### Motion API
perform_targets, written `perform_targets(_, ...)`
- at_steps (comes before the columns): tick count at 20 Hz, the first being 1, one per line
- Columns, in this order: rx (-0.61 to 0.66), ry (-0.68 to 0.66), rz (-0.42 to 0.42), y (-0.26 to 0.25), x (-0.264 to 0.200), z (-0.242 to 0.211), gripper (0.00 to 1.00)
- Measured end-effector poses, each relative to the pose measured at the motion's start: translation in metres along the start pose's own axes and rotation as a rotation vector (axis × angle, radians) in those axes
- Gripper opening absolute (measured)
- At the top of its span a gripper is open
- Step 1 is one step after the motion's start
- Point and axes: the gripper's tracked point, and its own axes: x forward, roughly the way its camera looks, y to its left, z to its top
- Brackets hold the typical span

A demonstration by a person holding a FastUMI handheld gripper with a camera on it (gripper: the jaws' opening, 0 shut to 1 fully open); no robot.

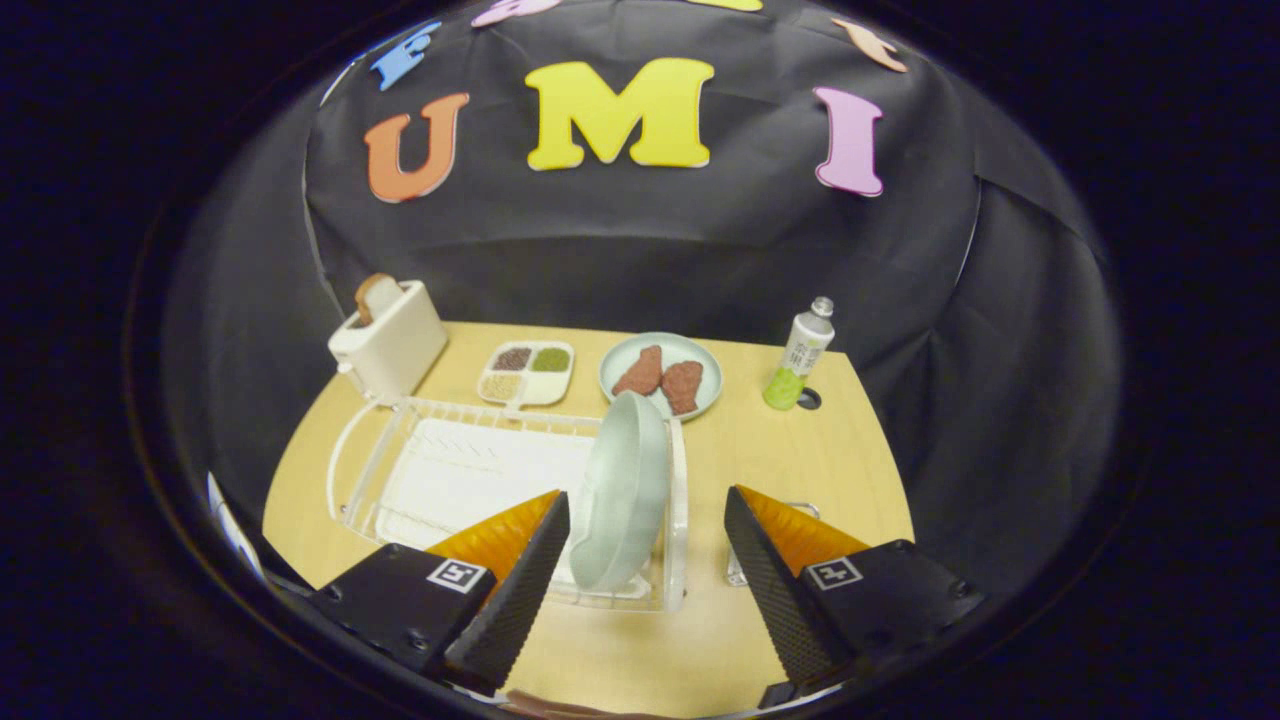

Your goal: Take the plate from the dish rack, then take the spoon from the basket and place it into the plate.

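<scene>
Two square markers top the tool (pixel 648 510), spread wide before the racked plate (pixel 620 490).

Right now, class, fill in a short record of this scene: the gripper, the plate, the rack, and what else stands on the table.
gripper: open, fingers apart, touching nothing
plate: pale green, on edge in the dish rack, just ahead between the fingers
table: light wood
toaster: beyond the rack, bread in its slot
divided dish: grains in three compartments
far plate: holds two brown pieces of food
bottle: upright, beside the far plate
</scene>
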Motion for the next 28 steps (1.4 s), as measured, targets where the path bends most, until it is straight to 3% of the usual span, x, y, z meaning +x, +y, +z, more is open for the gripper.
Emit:
perform_targets(4,-0.055,0.102,-0.099,-0.004,0.021,0.021,0.89)
perform_targets(10,-0.094,0.144,-0.161,0.013,0.039,0.039,0.57)
perform_targets(14,-0.061,0.216,-0.318,0.000,0.049,0.026,0.36)
perform_targets(16,-0.053,0.201,-0.342,0.003,0.049,0.028,0.22)
perform_targets(19,-0.048,0.191,-0.379,0.007,0.036,0.027,0.14)
perform_targets(24,-0.045,0.078,-0.508,-0.001,0.000,0.044,0.12)
perform_targets(28,-0.011,0.031,-0.514,-0.006,-0.030,0.038,0.12)
